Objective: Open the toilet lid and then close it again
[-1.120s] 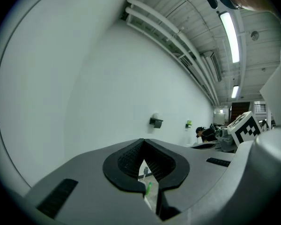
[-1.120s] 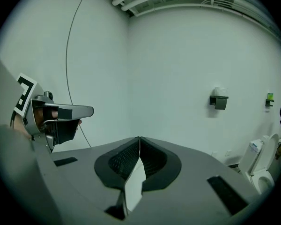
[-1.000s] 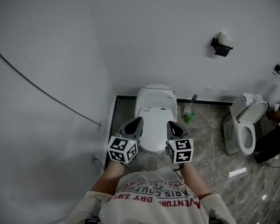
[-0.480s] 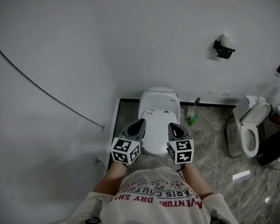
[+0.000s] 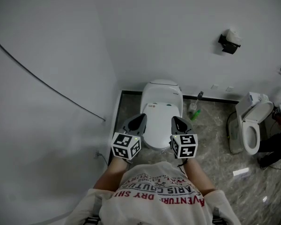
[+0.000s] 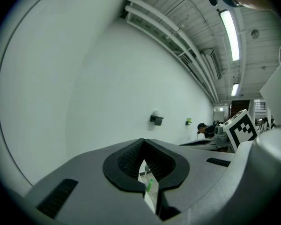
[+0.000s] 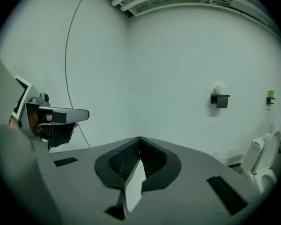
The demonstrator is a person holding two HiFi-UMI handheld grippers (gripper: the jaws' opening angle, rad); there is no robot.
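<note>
1. The toilet [image 5: 161, 108] stands on the grey marbled floor [image 5: 210, 146], backed against the far wall and close to the corner with the left wall.
2. Its lid [image 5: 158, 123] is down, lying flat over the bowl.
3. The left hand-held gripper [image 5: 139, 120] is held over the left edge of the lid, pointing toward the far wall.
4. In the left gripper view its jaws are fully together at the tips [image 6: 143, 143] and have hold of nothing.
5. The right hand-held gripper [image 5: 177, 121] is held over the right edge of the lid, side by side with the left one.
6. In the right gripper view its jaws are likewise pressed together [image 7: 139, 142], with nothing clamped between them.
7. Whether either gripper touches the lid cannot be told.
8. A green bottle [image 5: 195, 113] stands on the floor just right of the toilet.
9. A second toilet [image 5: 251, 128] with its lid raised stands well apart on the right.
10. A paper holder [image 5: 230, 42] hangs on the far wall, and a thin cable [image 5: 47, 85] runs across the left wall.
</note>
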